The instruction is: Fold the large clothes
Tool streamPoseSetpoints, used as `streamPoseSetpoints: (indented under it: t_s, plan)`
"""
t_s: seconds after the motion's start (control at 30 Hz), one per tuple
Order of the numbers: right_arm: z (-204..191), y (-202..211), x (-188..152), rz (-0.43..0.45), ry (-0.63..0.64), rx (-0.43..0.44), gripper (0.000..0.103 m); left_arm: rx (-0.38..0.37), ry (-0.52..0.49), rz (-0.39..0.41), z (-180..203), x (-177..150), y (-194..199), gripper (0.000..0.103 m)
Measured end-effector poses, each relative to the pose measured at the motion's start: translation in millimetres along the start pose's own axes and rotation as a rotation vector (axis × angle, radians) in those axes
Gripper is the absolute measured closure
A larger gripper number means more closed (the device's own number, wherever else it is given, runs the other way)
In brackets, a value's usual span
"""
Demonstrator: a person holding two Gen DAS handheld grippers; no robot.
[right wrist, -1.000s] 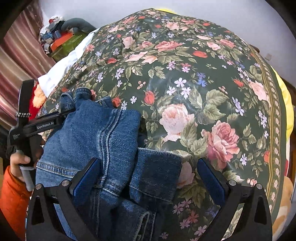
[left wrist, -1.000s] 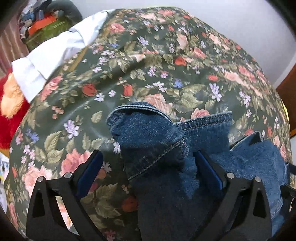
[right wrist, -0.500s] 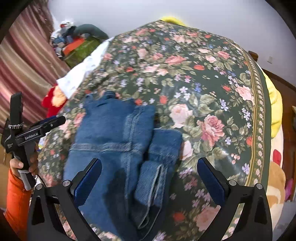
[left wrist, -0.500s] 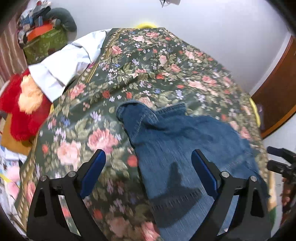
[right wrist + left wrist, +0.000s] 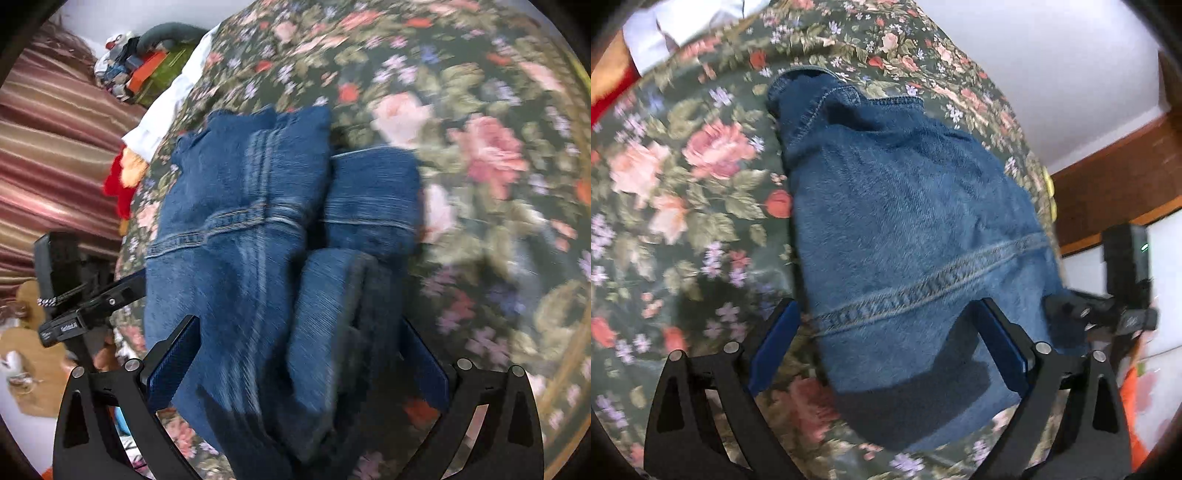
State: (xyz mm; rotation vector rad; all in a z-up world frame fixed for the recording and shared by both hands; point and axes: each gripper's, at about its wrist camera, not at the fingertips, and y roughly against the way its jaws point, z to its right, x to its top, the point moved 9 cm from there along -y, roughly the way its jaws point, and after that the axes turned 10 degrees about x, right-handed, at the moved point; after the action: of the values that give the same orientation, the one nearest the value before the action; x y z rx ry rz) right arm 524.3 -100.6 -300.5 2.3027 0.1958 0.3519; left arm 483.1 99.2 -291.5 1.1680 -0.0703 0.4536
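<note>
A blue denim garment (image 5: 908, 229) lies partly folded on the floral bedspread (image 5: 683, 177). In the left wrist view my left gripper (image 5: 890, 347) is open, its fingers straddling the garment's near end close above it. In the right wrist view the denim (image 5: 236, 236) shows a folded sleeve or flap (image 5: 373, 199) on its right side. My right gripper (image 5: 299, 365) is open, its jaws either side of the garment's near end. The other gripper shows at each view's edge (image 5: 81, 314) (image 5: 1115, 314).
A white cloth (image 5: 173, 99) lies at the bedspread's far left edge, with a red and orange plush toy (image 5: 122, 181) beside it. Cluttered items (image 5: 147, 70) and a striped curtain (image 5: 55, 155) are at the left. A wooden door frame (image 5: 1108, 192) stands at the right.
Both grippers have come down from a raised position to close above the garment's near end, still open. The denim has stayed flat on the bedspread.
</note>
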Motion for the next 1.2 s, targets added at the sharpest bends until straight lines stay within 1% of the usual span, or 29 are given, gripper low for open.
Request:
streamPoseSetpoints:
  t_s: [0.07,0.1,0.13,0.2,0.33,0.4,0.47,0.53,0.57,0.6,0.63,0.67,0.7,0.73,0.77,0.8,0.87,0.9,0.97,1.03,1.2]
  plan:
    - [-5.8,-12.4,3.8,-0.021,0.019,0.005,0.000,-0.042,0.049,-0.025,-0.9,4.3,-10.4,0.003]
    - [-8.4,-18.8,6.0,-0.030,0.030,0.010,0.000,-0.053,0.062,-0.037,-0.9,6.0,-15.2,0.000]
    - [-10.1,-22.5,8.9,-0.032,0.028,0.022,0.000,-0.054,0.073,-0.042,-1.5,8.7,-19.9,0.000]
    - [-8.5,-30.3,15.2,-0.034,-0.002,0.055,0.000,-0.049,0.071,-0.044,0.7,13.5,-28.7,0.000]
    - [-6.3,-42.2,28.4,-0.025,-0.035,0.101,0.000,-0.014,0.055,-0.034,5.7,20.2,-42.0,0.000]
    - [-7.4,-46.2,32.5,-0.018,-0.036,0.120,0.000,-0.001,0.063,-0.012,6.6,27.0,-45.6,0.000]
    - [-8.7,-49.1,36.6,0.008,-0.046,0.132,0.000,0.003,0.082,0.018,3.9,32.5,-44.6,0.000]
    - [-11.1,-50.2,36.7,0.027,-0.037,0.107,0.001,0.005,0.106,0.039,3.0,35.4,-40.9,0.006]
    - [-12.6,-49.5,35.7,0.036,-0.022,0.086,0.006,0.008,0.107,0.046,3.8,35.1,-38.4,0.012]
    - [-16.0,-49.5,34.9,0.045,-0.007,0.075,0.011,0.017,0.093,0.052,4.8,33.2,-34.4,0.018]
    - [-18.9,-46.4,32.8,0.055,0.007,0.073,0.014,0.026,0.073,0.060,8.0,32.2,-31.1,0.020]
    - [-21.6,-43.6,31.2,0.060,0.013,0.074,0.021,0.041,0.049,0.073,11.9,30.1,-25.1,0.024]
    - [-24.5,-39.3,29.1,0.065,0.012,0.077,0.031,0.052,0.035,0.079,14.3,28.8,-20.9,0.028]
    - [-28.3,-35.0,26.4,0.069,0.014,0.083,0.035,0.060,0.022,0.083,14.2,26.8,-16.8,0.029]
    - [-32.3,-30.3,23.9,0.076,0.018,0.086,0.042,0.064,0.009,0.090,16.6,25.1,-10.1,0.033]
    - [-38.7,-25.9,20.9,0.083,0.028,0.080,0.045,0.061,0.002,0.098,16.9,23.5,-4.1,0.037]
    - [-47.3,-17.9,16.4,0.104,0.051,0.056,0.048,0.052,-0.022,0.120,20.9,21.7,10.2,0.040]
    - [-53.7,-13.7,14.2,0.115,0.070,0.045,0.050,0.058,-0.041,0.136,25.0,20.8,18.3,0.042]
    - [-66.3,-4.8,11.0,0.140,0.088,0.036,0.052,0.073,-0.077,0.172,30.8,19.0,34.2,0.043]
    - [-79.9,7.0,9.7,0.162,0.099,0.044,0.052,0.077,-0.103,0.207,36.8,19.5,53.6,0.044]
    - [-118.6,41.3,8.2,0.230,0.145,0.064,0.053,0.056,-0.131,0.290,46.9,21.5,110.2,0.044]
